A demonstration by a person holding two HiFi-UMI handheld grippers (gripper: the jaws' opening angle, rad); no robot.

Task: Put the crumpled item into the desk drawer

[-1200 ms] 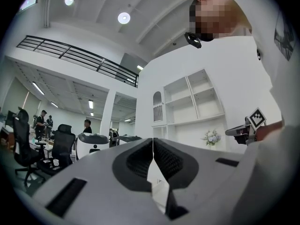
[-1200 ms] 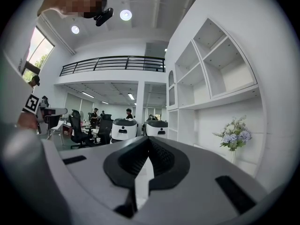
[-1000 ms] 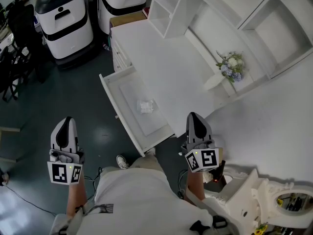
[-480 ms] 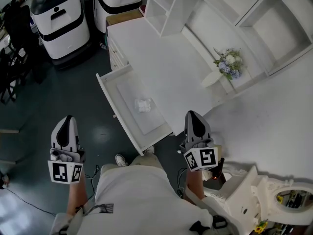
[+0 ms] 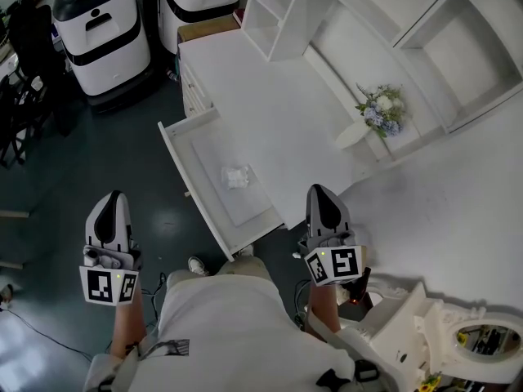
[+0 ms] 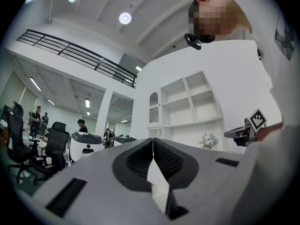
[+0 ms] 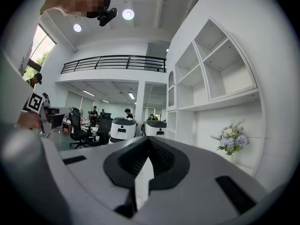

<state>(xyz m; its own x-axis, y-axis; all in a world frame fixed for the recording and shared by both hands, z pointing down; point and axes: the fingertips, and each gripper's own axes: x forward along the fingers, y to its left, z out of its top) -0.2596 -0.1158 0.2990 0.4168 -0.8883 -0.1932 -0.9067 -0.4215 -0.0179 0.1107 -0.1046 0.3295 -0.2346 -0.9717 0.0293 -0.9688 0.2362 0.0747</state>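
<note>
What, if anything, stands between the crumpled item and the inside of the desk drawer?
Nothing visible does: the crumpled item already lies inside the open desk drawer, uncovered. The left gripper and right gripper are both shut, empty and apart from it.

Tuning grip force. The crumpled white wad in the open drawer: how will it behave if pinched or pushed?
Probably soft: the wad looks creased and irregular, like paper or tissue, so it should crush rather than resist. Likely light for its bulk, so a push may slide it along the smooth drawer floor. Unlikely to roll; its shape is lumpy.
</note>
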